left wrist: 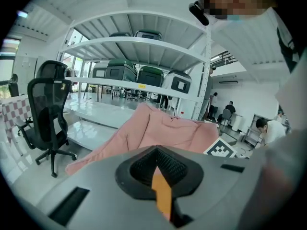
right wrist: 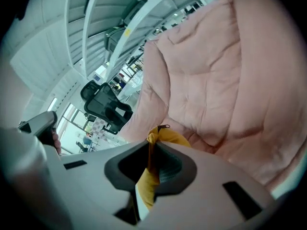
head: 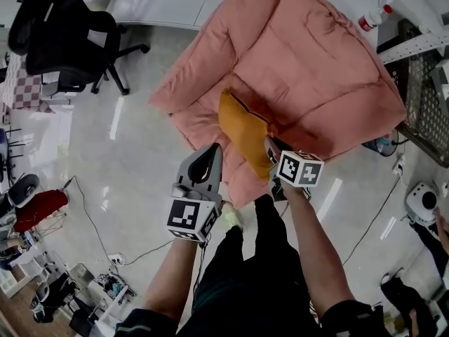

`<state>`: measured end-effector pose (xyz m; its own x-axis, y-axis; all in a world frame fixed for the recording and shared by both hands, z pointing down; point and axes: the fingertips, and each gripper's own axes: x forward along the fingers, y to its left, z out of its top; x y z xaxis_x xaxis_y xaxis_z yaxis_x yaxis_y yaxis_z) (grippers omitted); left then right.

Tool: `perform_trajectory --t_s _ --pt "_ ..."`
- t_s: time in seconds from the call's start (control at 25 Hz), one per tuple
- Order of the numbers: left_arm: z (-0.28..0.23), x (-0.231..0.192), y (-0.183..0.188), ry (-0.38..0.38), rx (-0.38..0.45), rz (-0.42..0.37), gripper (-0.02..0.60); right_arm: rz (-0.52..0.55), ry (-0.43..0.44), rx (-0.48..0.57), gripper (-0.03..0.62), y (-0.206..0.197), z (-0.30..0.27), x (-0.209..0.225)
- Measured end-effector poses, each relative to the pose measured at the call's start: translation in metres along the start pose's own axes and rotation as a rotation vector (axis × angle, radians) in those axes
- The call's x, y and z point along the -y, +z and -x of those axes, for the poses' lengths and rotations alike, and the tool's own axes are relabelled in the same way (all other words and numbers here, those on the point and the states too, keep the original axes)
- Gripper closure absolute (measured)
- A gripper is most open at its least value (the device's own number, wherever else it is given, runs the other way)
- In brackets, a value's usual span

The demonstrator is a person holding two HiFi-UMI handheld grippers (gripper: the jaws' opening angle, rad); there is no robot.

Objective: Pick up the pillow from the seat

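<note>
Because the pillow [head: 242, 128] looks soft, light and floppy, I take it by its edges. My left gripper [head: 212, 151] is clamped on a fold of its orange cloth, and my right gripper [head: 271, 148] is closed on the corner by the zip pull [right wrist: 165, 126]. It hangs between them over the front edge of the pink seat [head: 316, 62]. Thin cloth may slip, so a deep bite seems safest. I can read no brand or label; the cubes [head: 302, 168] bear only square markers.

A black office chair [head: 70, 37] stands on glossy floor [head: 133, 160] near white shelving [left wrist: 144, 87].
</note>
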<state>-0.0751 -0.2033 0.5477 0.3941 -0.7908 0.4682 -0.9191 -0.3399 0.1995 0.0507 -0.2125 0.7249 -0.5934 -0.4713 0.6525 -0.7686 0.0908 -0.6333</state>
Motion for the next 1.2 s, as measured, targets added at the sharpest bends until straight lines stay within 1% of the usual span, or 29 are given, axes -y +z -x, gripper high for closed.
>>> perform_trajectory --t_s 0.08,0.16,0.24,0.4,0.56,0.64,0.76,0.92,1.2 --pt "0.013 -0.002 0.011 0.004 0.028 0.007 0.577 0.097 -0.003 0.009 0.563 0.009 0.012 -0.02" --pt "0.026 -0.002 0.022 0.005 0.058 0.017 0.577 0.169 -0.013 0.023 0.565 0.018 0.026 -0.038" --pt "0.038 -0.005 0.033 0.021 0.077 0.035 0.577 0.213 -0.02 0.046 0.565 0.027 0.043 -0.052" --pt "0.069 -0.017 0.058 0.061 0.092 0.106 0.577 0.288 -0.01 0.12 0.565 0.049 0.087 -0.093" --pt "0.103 -0.022 0.083 0.066 0.096 0.151 0.577 0.356 0.017 0.198 0.565 0.069 0.135 -0.145" --pt "0.119 -0.02 0.099 0.063 0.116 0.151 0.577 0.377 0.036 0.238 0.565 0.081 0.158 -0.169" --pt "0.14 -0.016 0.126 0.053 0.17 0.145 0.578 0.407 0.073 0.3 0.565 0.102 0.188 -0.205" --pt "0.177 -0.011 0.164 0.032 0.236 0.166 0.577 0.454 0.105 0.367 0.565 0.12 0.23 -0.25" --pt "0.234 -0.008 0.233 0.026 0.328 0.112 0.577 0.536 0.133 0.493 0.565 0.151 0.292 -0.321"
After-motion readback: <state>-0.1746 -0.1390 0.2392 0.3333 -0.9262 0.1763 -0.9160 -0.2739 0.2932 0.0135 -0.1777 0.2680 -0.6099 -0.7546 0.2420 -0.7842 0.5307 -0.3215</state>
